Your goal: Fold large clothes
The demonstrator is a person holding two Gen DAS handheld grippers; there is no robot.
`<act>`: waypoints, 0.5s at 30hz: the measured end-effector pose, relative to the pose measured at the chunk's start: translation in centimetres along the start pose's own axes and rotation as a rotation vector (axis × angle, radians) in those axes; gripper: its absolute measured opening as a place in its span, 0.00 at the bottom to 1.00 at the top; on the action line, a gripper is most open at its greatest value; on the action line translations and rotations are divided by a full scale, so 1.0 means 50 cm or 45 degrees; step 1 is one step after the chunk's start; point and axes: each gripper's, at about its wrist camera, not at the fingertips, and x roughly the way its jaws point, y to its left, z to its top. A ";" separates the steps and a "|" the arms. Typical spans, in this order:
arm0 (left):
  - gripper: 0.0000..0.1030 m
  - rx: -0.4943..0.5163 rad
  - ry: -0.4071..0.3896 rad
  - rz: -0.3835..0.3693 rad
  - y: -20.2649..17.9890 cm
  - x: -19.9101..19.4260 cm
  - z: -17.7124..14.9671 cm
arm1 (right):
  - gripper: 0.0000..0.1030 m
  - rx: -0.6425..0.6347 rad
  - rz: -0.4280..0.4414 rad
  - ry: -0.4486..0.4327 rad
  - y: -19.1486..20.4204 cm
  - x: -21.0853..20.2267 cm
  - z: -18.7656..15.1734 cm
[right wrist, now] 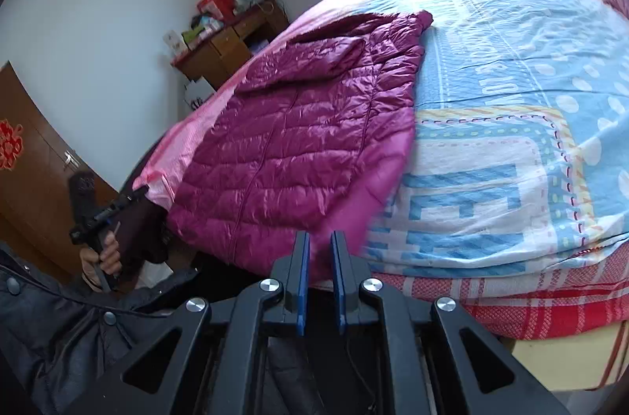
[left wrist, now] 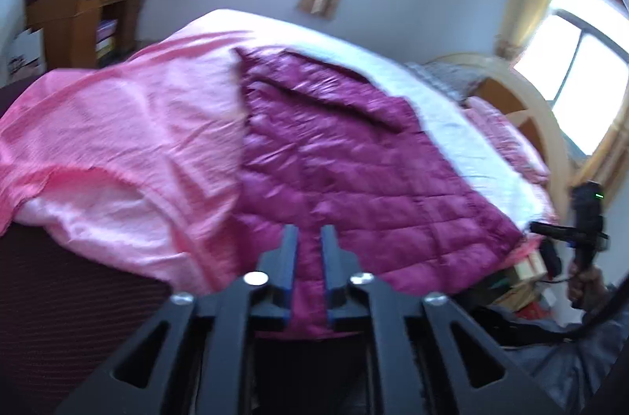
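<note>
A magenta quilted down jacket (left wrist: 338,155) lies spread on the bed, its hem toward me; it also shows in the right wrist view (right wrist: 298,124). My left gripper (left wrist: 309,232) is shut on the jacket's hem, with fabric running between its blue-padded fingers (left wrist: 290,257). My right gripper (right wrist: 319,238) is nearly closed on the jacket's lower right corner, where a pink lining (right wrist: 365,195) shows. Each gripper appears in the other's view, the right one (left wrist: 585,218) at the edge and the left one (right wrist: 98,214) at the bed's corner.
The bed carries a pink sheet (left wrist: 129,124) on the left and a blue patterned sheet (right wrist: 511,81) on the right. A wooden desk (left wrist: 82,18) with clutter stands by the far wall. A wooden headboard (left wrist: 526,108) and pillows sit at the right. A brown wardrobe (right wrist: 27,155) stands to the left.
</note>
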 end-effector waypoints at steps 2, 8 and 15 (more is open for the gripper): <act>0.61 -0.031 0.020 0.074 0.016 0.018 -0.005 | 0.11 0.078 0.053 -0.075 -0.031 -0.003 -0.003; 0.69 -0.046 0.087 0.031 0.023 0.069 -0.026 | 0.65 0.313 0.090 -0.111 -0.102 0.004 -0.002; 0.69 -0.044 0.204 0.011 0.018 0.116 -0.070 | 0.79 0.230 0.060 0.011 -0.092 0.088 -0.015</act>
